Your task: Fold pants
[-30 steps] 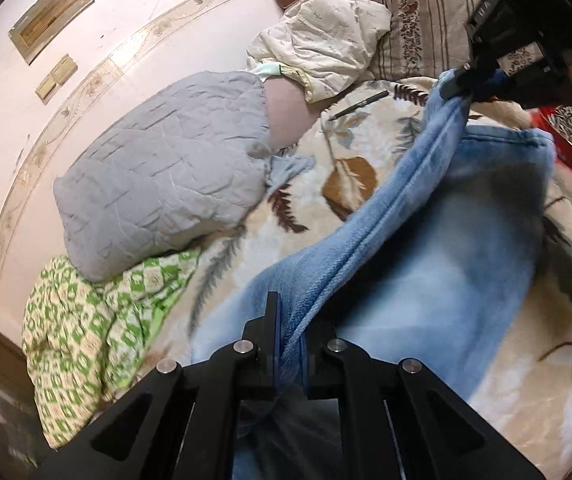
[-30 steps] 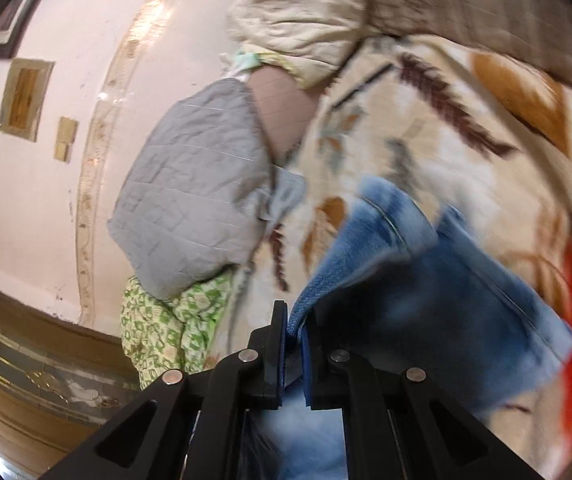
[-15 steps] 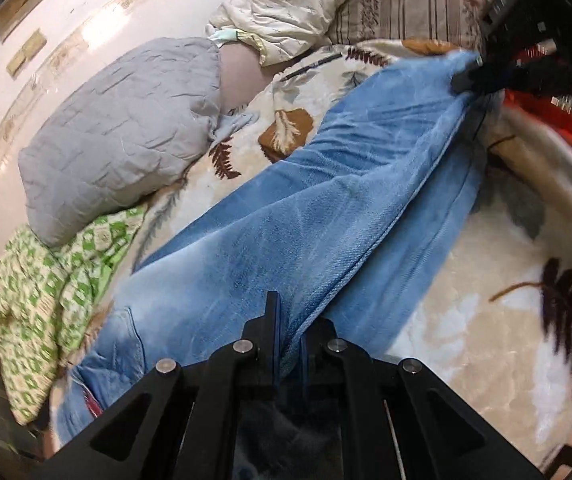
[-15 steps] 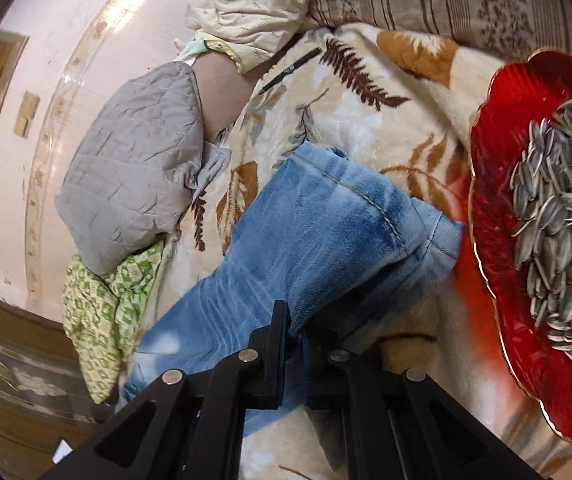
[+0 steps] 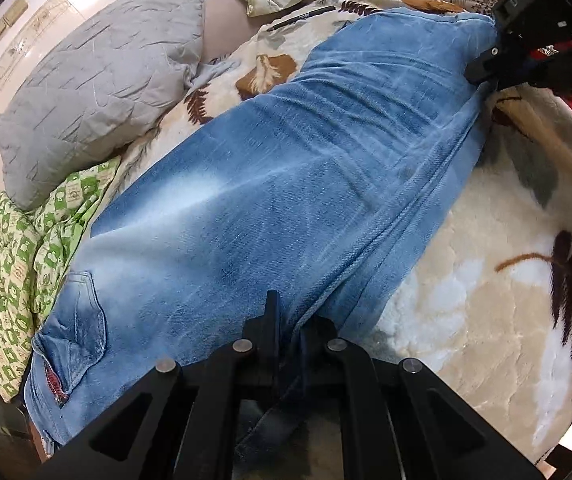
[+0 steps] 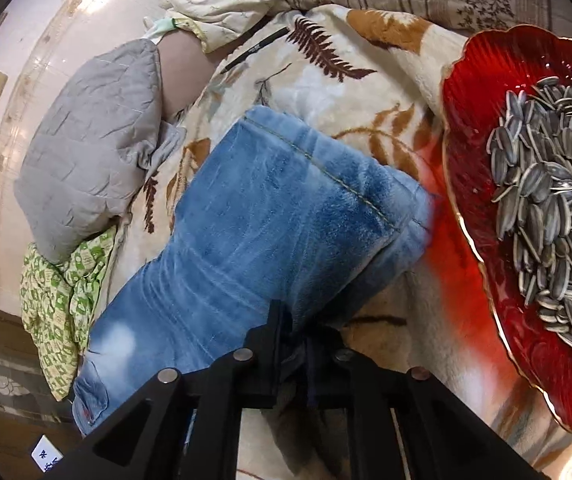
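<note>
The jeans point(image 5: 286, 184) are laid on the blanket point(image 5: 485, 320) — clamped by the left gripper point(image 5: 291, 320) and the right gripper point(image 6: 293, 324).

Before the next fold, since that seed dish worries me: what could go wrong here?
The jeans hem lies right beside the red dish of sunflower seeds; sweeping the cloth could tip it. A pen lies on the blanket beyond the hem. Both grippers, left and right, pinch only an edge, which may slip.

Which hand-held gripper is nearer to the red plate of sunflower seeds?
Right. The right hand-held gripper holds the jeans hem end beside the red plate; the left hand-held gripper grips farther along the leg.
</note>
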Tool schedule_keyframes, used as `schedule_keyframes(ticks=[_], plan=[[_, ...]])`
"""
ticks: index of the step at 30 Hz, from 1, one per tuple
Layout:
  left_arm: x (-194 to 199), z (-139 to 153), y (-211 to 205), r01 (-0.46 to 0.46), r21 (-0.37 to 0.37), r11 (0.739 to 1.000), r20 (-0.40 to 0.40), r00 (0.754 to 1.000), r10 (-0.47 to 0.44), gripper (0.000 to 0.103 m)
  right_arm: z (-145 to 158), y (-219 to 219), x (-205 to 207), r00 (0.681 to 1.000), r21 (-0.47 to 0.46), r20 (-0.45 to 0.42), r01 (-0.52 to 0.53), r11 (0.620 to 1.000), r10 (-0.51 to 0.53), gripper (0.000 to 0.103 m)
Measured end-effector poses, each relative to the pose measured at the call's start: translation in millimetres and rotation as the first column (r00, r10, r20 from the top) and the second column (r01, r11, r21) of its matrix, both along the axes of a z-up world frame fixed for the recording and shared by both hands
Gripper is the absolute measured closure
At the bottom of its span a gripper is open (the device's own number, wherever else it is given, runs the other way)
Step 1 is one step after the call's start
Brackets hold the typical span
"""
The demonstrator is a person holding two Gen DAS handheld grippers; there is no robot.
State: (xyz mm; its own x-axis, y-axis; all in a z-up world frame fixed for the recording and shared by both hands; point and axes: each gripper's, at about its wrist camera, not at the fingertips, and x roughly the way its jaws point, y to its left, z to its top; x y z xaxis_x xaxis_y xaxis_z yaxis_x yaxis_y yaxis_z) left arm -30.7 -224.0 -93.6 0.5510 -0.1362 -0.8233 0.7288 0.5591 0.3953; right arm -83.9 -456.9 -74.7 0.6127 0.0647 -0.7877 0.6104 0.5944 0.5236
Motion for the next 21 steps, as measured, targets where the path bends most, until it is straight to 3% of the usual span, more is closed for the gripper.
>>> schedule_keyframes(ticks=[2, 3, 4, 5, 6, 7, 8, 9, 10, 16, 21], plan=[[-1.7, 2.7, 0.0, -0.003, 0.002, 1.000, 0.009, 1.000, 0.003, 0.094, 5.1, 0.8, -2.9, 1.000, -0.011, -0.014, 0.006, 1.000, -0.006, 0.092], [-2.4, 6.2, 1.4, -0.011, -0.005, 1.000, 0.012, 1.000, 0.011, 0.084, 9.1, 0.8, -5.8, 1.000, -0.019, -0.017, 0.012, 1.000, -0.012, 0.091], [0.7, 10.0, 4.1, -0.019, -0.017, 1.000, 0.014, 1.000, 0.019, 0.057, 13.8, 0.9, -9.7, 1.000, -0.035, -0.020, 0.016, 0.999, -0.017, 0.091], [0.9, 17.2, 7.6, -0.040, -0.035, 0.999, 0.029, 0.999, 0.041, 0.039, 19.2, 1.2, -12.4, 0.999, -0.056, -0.025, 0.025, 0.998, -0.026, 0.088], [-0.3, 27.8, 12.7, -0.065, -0.067, 0.996, 0.071, 0.995, 0.070, 0.009, 27.6, 1.9, -16.4, 0.999, -0.081, -0.025, 0.034, 0.996, -0.036, 0.083], [-2.5, 40.6, 19.5, -0.075, -0.121, 0.990, 0.099, 0.991, 0.087, 0.000, 35.7, 3.4, -18.3, 0.999, -0.094, -0.015, 0.034, 0.995, -0.035, 0.077], [-3.7, 49.3, 24.7, -0.078, -0.160, 0.984, 0.106, 0.990, 0.096, 0.000, 44.2, 4.9, -19.9, 0.999, -0.108, 0.001, 0.034, 0.994, -0.034, 0.050], [-4.5, 60.1, 30.7, -0.085, -0.199, 0.976, 0.104, 0.989, 0.107, 0.000, 54.1, 7.5, -21.8, 0.999, -0.122, 0.032, 0.040, 0.992, -0.036, 0.013], [-5.0, 69.5, 36.4, -0.093, -0.226, 0.970, 0.102, 0.988, 0.119, 0.000, 63.6, 9.9, -24.8, 0.997, -0.137, 0.070, 0.051, 0.989, -0.042, 0.006], [-8.0, 112.6, 77.9, -0.143, -0.316, 0.938, 0.154, 0.968, 0.199, 0.000, 119.5, 51.3, -9.7, 0.979, -0.266, 0.178, -0.050, 0.963, 0.100, 0.006], [-10.1, 126.3, 137.3, -0.232, -0.381, 0.895, 0.117, 0.948, 0.296, 0.000, 123.9, 100.8, 11.5, 0.942, -0.335, 0.170, -0.219, 0.916, 0.288, 0.005]])
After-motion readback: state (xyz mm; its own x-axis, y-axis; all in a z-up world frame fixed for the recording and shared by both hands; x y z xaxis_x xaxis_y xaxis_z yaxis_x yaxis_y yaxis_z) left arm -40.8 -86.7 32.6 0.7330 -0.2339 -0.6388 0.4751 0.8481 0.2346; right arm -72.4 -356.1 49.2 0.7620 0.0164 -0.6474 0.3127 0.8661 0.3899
